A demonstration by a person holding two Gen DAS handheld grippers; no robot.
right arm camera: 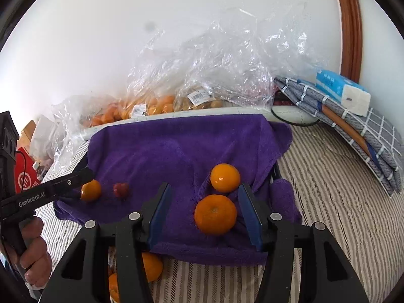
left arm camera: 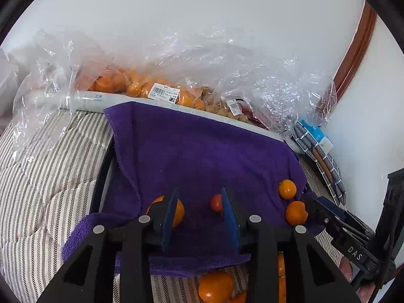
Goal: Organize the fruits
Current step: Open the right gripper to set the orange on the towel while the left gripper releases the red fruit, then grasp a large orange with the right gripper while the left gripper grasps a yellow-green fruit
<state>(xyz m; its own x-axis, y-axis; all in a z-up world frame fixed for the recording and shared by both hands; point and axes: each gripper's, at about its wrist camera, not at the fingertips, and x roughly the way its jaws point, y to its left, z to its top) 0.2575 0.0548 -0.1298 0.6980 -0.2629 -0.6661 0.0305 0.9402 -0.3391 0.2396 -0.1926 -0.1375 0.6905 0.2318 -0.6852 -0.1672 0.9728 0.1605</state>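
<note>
Sitting loose on the purple towel (right arm camera: 176, 146): oranges (right arm camera: 215, 214) at five o'clock, strawberry (right arm camera: 120, 190) at eight. Left gripper (left arm camera: 199, 217) and right gripper (right arm camera: 204, 217) gaping, gripping nothing. Sorting barely begun.

The purple towel (right arm camera: 176, 146) looks soft and fuzzy. The oranges (right arm camera: 215, 214) are shiny. The bags (right arm camera: 222, 58) are thin, crinkly clear plastic.

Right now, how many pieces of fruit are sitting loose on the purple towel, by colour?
Orange fruit: 3
Small red fruit: 1
Total: 4 on the purple towel
</note>
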